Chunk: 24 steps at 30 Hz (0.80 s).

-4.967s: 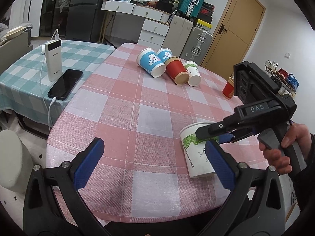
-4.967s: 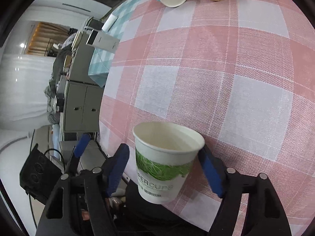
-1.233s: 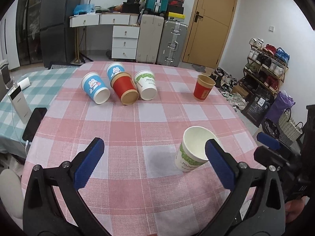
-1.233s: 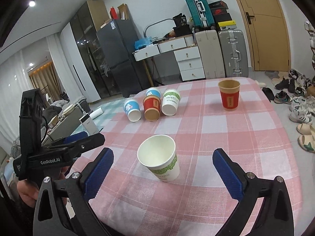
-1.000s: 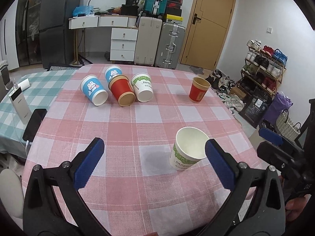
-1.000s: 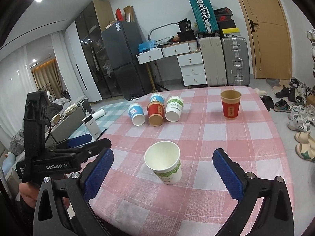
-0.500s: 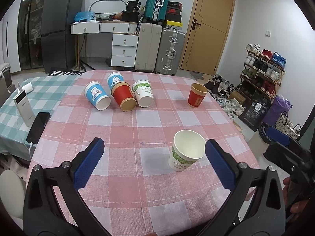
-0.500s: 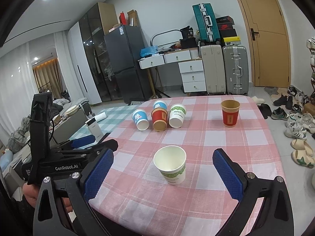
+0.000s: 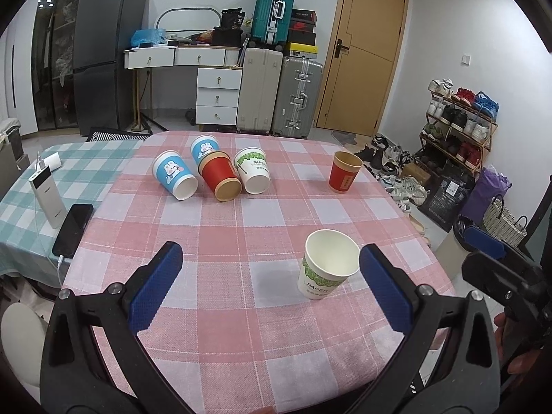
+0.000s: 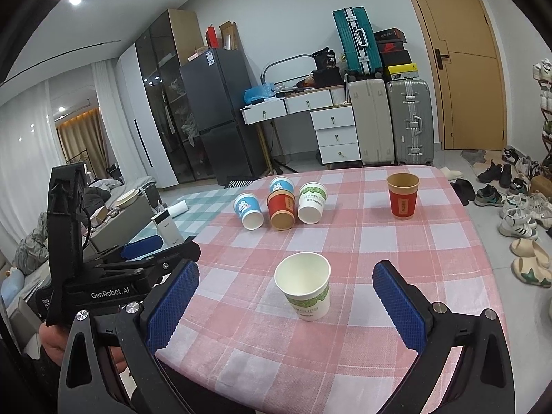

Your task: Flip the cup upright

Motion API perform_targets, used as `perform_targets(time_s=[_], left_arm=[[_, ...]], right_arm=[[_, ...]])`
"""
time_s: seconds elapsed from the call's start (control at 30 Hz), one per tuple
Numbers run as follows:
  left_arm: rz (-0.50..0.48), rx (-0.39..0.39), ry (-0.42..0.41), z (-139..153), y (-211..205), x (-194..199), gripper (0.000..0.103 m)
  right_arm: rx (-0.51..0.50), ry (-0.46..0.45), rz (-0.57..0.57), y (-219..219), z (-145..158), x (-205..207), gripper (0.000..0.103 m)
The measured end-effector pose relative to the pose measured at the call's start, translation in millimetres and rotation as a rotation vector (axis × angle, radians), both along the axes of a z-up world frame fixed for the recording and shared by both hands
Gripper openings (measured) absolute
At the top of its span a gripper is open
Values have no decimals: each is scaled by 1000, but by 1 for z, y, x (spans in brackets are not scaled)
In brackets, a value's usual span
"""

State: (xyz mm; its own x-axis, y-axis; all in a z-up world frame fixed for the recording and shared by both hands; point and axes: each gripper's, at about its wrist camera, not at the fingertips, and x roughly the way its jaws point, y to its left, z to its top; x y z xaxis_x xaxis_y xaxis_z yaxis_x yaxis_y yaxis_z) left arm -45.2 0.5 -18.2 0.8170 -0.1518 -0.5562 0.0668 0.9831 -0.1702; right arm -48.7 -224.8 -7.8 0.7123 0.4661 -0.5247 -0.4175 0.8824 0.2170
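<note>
A white paper cup with a green band [image 9: 327,264] [image 10: 305,284] stands upright near the front of the pink checked table [image 9: 241,327]. My left gripper [image 9: 270,288] is open and held back from it, with nothing between its blue pads. My right gripper [image 10: 286,305] is open too, its fingers wide apart on either side of the cup but drawn back from it. A red cup [image 9: 345,171] [image 10: 402,196] stands upright at the far right. Several cups lie on their sides at the back: two blue [image 9: 175,175], one red [image 9: 220,180] and one white [image 9: 253,170].
A phone [image 9: 73,229] and a white power bank [image 9: 46,198] lie on the teal checked table at left. The right gripper's body [image 9: 507,276] and a hand show at the right edge. Suitcases, drawers, a fridge and a shoe rack stand behind.
Five seconds ago my right gripper held the white cup tilted over the table; the cup now stands upright and free. Both grippers have drawn back and upward over the last second.
</note>
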Motion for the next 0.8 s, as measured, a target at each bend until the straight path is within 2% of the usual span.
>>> perform_targets(time_s=[0.33,0.6,0.8], left_arm=[[8,-2,-11,5,7,-5,102],[24,35,-20,5,4,0,102],[-6,38,-48,-1,1,8,102]], right_arm=[[-5,3,17,6,-3,0,103],[-7,4,18,7,-5,2,103],[-9,37,10,6,-17,17,103]])
